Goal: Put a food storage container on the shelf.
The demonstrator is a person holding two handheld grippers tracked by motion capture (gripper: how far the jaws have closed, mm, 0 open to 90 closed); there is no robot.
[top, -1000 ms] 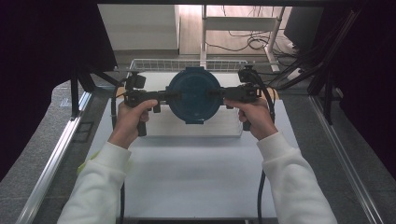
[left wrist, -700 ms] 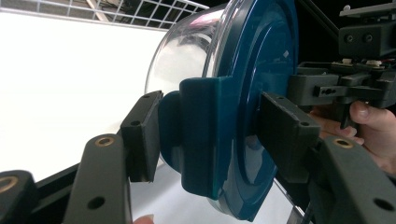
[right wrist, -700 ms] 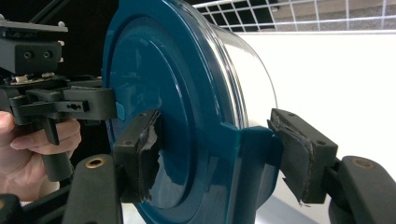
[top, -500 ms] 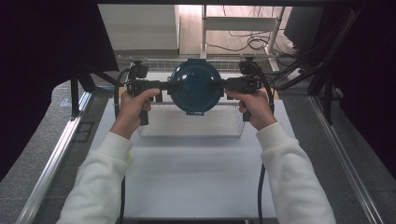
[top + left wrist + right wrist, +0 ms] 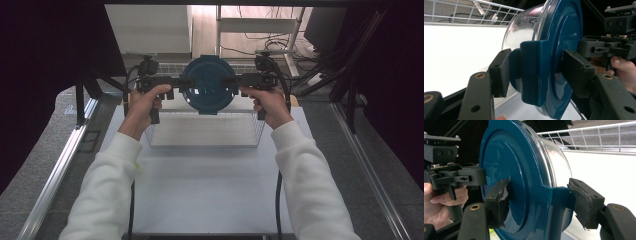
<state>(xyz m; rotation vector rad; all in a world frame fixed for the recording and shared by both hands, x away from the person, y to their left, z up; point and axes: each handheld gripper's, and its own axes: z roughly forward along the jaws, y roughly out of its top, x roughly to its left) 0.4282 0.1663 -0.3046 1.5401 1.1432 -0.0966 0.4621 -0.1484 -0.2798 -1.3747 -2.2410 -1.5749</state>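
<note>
High view: round clear plastic container with dark teal clip-on lid [image 5: 206, 85] carried in the air above white wire basket [image 5: 205, 129] on white tabletop [image 5: 210, 180], clamped at opposite side clips by left hand-held gripper [image 5: 176, 83] and right hand-held gripper [image 5: 235, 81]. Best kept level, both hands moved together.

Left gripper view: pads pinching teal side latch [image 5: 534, 72]; grip kept firm, no twisting.

Right gripper view: pads [image 5: 499, 200] clamped across the opposite latch [image 5: 556, 205]; equal squeeze advised to avoid slip.
</note>
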